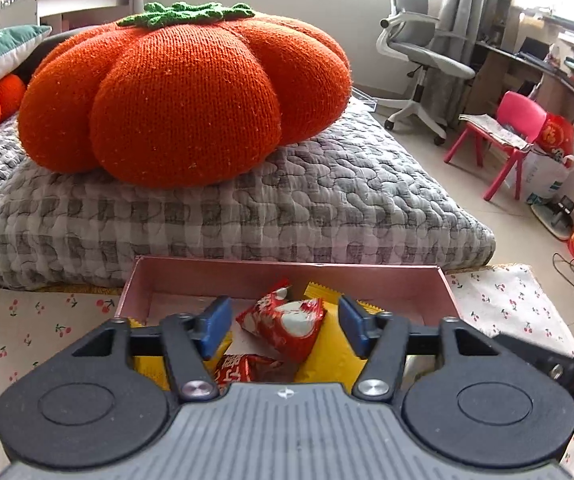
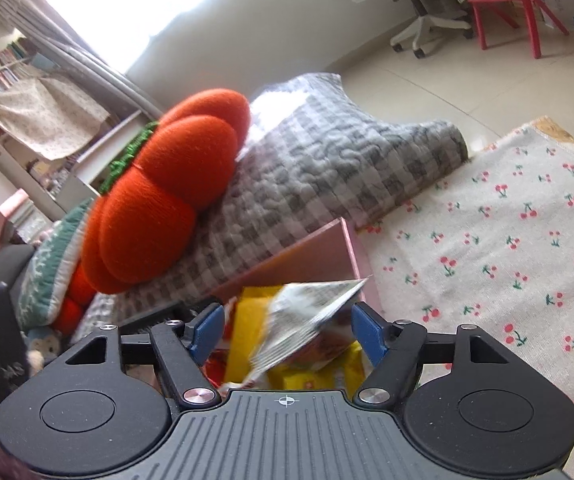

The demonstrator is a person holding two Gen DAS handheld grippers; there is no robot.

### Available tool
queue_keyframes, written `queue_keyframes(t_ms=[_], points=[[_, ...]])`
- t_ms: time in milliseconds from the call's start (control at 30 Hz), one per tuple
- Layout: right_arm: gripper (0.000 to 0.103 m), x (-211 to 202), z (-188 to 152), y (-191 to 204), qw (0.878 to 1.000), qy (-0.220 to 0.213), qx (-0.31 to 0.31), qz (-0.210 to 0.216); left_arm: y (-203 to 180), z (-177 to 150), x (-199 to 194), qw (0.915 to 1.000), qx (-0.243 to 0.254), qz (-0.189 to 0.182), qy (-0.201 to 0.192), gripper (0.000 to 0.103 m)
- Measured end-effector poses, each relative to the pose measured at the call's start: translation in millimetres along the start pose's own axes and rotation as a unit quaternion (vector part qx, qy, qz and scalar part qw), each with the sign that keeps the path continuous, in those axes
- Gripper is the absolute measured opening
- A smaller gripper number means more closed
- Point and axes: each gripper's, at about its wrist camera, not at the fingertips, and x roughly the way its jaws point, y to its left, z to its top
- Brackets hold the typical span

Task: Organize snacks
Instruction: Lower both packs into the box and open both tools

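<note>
An open pink box (image 1: 287, 267) sits on a cherry-print cloth, against a grey quilted mat. Inside it lie yellow packets (image 1: 327, 360) and red-and-white packets. My left gripper (image 1: 285, 326) hovers over the box with its blue pads apart. One red-and-white packet (image 1: 291, 322) lies between the pads, with a gap on each side. A second red packet (image 1: 239, 370) lies lower. In the right wrist view, my right gripper (image 2: 287, 332) is also open over the same pink box (image 2: 307, 252). A blurred silver-and-white packet (image 2: 307, 320) sits loose between its pads, above a yellow packet (image 2: 247, 328).
A large orange knitted pumpkin cushion (image 1: 183, 92) rests on the grey quilted mat (image 1: 247, 216) behind the box. The cherry-print cloth (image 2: 507, 240) spreads to the right. An office chair (image 1: 419, 40), a pink child's chair (image 1: 515, 120) and bags stand on the tiled floor beyond.
</note>
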Motion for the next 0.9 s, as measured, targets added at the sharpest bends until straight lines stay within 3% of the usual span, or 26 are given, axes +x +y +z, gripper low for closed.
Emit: queue_keyframes(t_ms=[500, 733, 900], points=[[0.086, -46.0, -6.1, 29.7, 0.999, 0.008, -0.030, -0.026, 8.8, -16.3, -57.6, 0.9998, 0.008, -0.017, 0.006, 0.082], [0.087, -73.5, -18.2, 41.7, 0.996, 0.017, -0.068, -0.046, 19.9, -32.0, -82.8, 0.9998, 0.006, -0.017, 0.007, 0.089], [0.094, -89.2, -30.2, 46.8, 0.995, 0.019, -0.087, -0.053, 29.4, -45.1, -99.4, 0.9999, 0.001, -0.017, 0.004, 0.096]])
